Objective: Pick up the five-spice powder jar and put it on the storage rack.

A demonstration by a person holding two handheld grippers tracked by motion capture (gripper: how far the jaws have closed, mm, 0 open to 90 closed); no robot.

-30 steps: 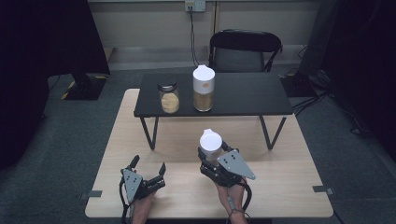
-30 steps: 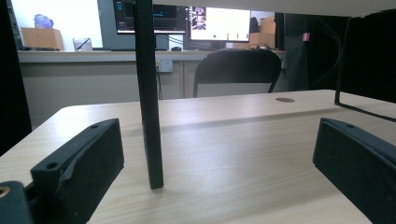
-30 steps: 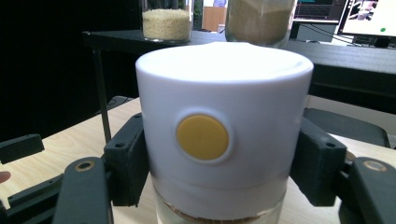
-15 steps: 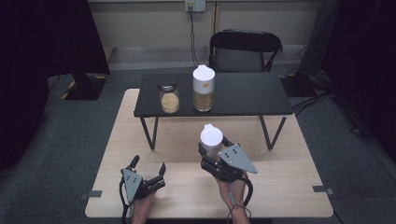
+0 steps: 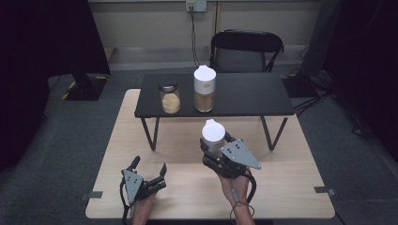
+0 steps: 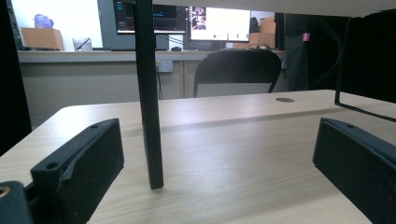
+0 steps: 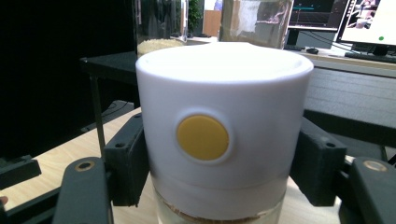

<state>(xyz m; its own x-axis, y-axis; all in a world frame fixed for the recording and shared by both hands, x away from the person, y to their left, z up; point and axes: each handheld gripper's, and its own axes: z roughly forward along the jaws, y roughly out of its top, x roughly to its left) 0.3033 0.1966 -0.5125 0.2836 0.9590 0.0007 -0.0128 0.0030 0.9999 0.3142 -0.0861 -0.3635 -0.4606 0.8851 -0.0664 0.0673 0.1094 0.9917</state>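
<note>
High view, right tongs [image 5: 212, 151] gripping jar [image 5: 213, 135], upright

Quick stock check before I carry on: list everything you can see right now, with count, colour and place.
Held jar: 1, white lid with yellow dot, clear body, in the right claw.
Tall jar: 1, white lid, tan filling, on the black shelf.
Short jar: 1, dark lid, pale filling, left of the tall jar.
Black shelf: 1, on the wooden table.
Wooden table: 1, light.
Chair: 1, black, behind the table.
Left claw: open, near table edge.
Right claw: shut on the held jar.
</note>
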